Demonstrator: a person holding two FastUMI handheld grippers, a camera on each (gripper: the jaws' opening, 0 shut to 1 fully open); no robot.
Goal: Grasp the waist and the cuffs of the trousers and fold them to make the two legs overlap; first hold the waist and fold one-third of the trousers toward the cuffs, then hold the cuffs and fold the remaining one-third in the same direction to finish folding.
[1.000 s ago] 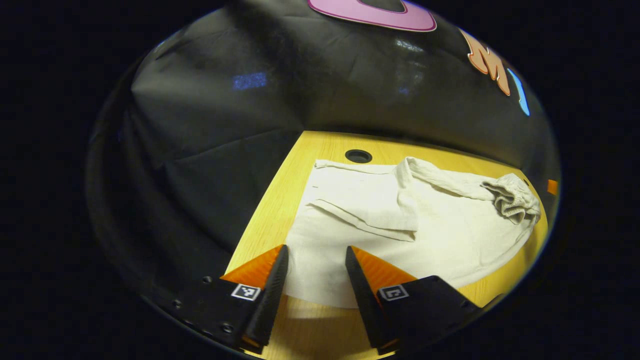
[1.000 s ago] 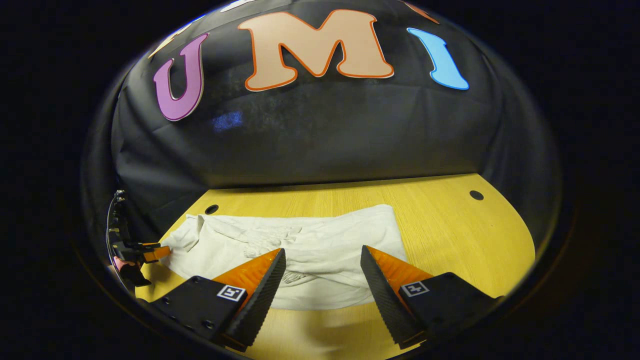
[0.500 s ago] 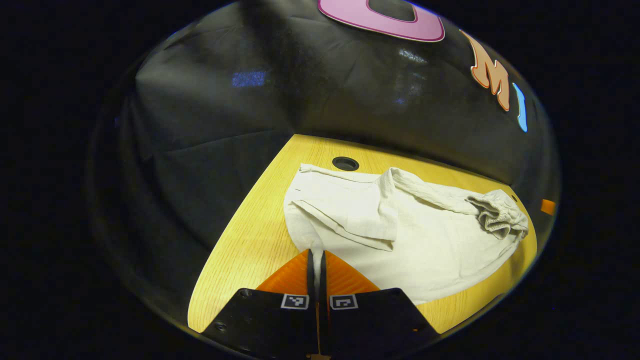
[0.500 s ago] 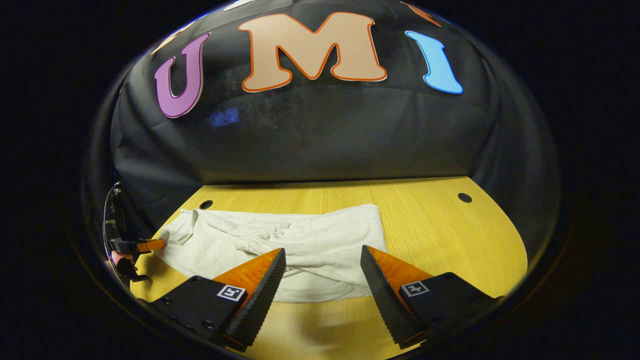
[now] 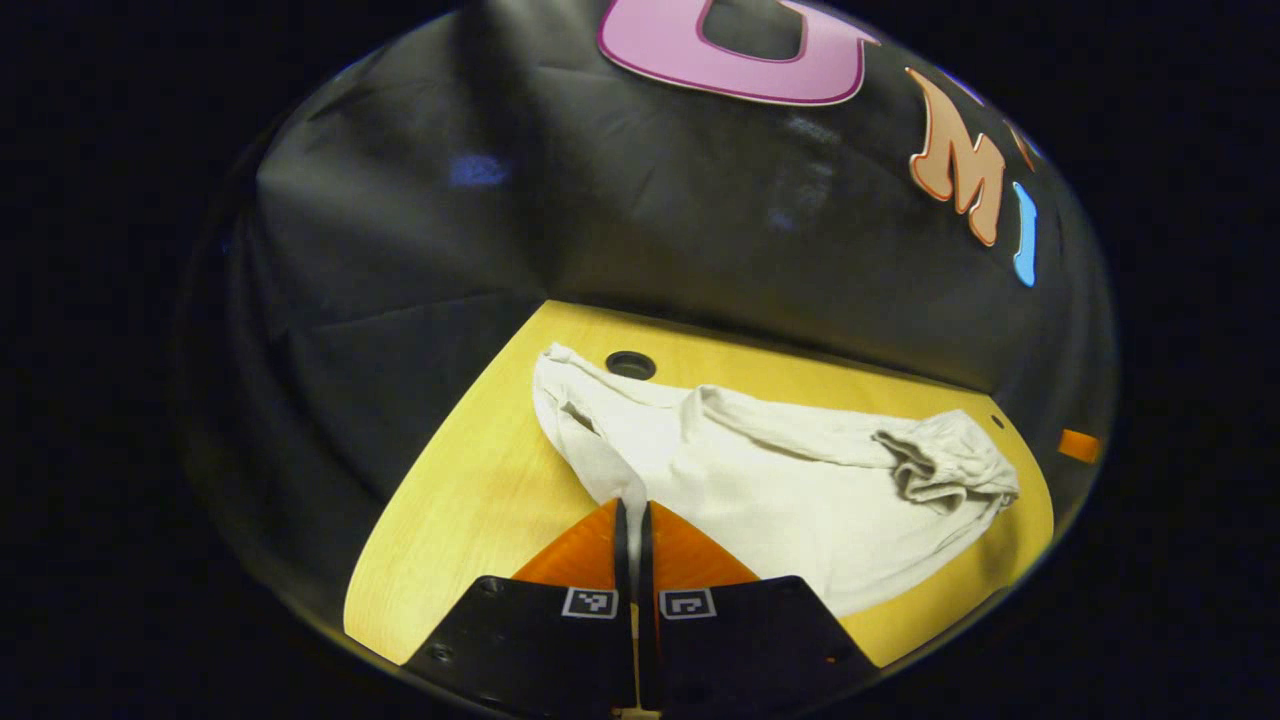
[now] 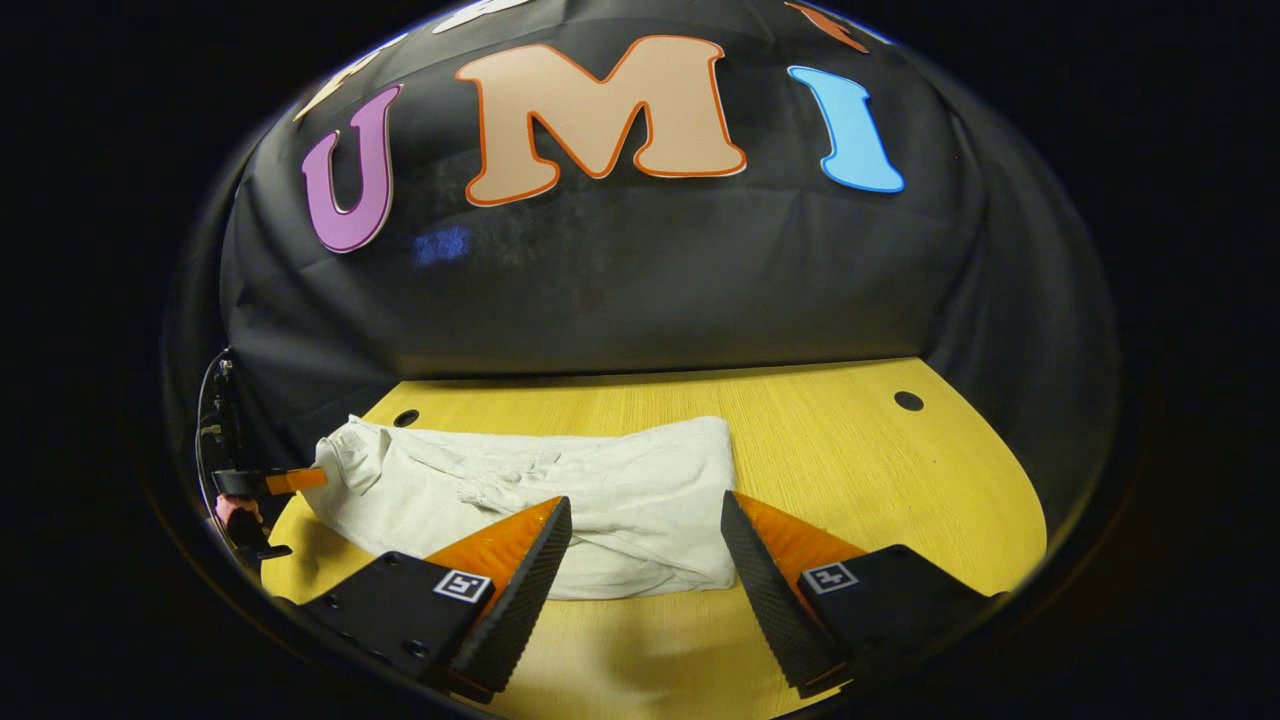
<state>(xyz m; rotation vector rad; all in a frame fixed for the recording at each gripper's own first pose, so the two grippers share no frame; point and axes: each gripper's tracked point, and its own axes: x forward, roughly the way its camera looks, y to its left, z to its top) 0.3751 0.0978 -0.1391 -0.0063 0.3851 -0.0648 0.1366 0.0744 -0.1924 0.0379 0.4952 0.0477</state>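
1. Trousers [image 5: 800, 500]: pale, thin cloth, lying across the surface [image 6: 850, 470], creased and partly doubled over, with one end bunched into a gathered lump [image 5: 950, 465].
2. Handling, as judged: light and wholly limp. The cloth will sag and drag from any single held point, and layers may slip apart when lifted. Not fragile.
3. Where to hold, as judged: hems and the gathered band, taken at corners through all layers, so the fold carries evenly.
4. Left gripper [image 5: 632, 515]: fingers closed together on an edge of the cloth at the near end; the fabric rises to the tips in a taut ridge.
5. Right gripper [image 6: 645, 525]: fingers spread apart, holding nothing, poised above the near edge at the other end.
6. Surface: yellow wood grain, smooth, with round holes [image 6: 908, 401] near the back; the cloth should slide on it easily.
7. Room: dark cloth wall [image 6: 640, 280] closes the back and sides just behind the surface.
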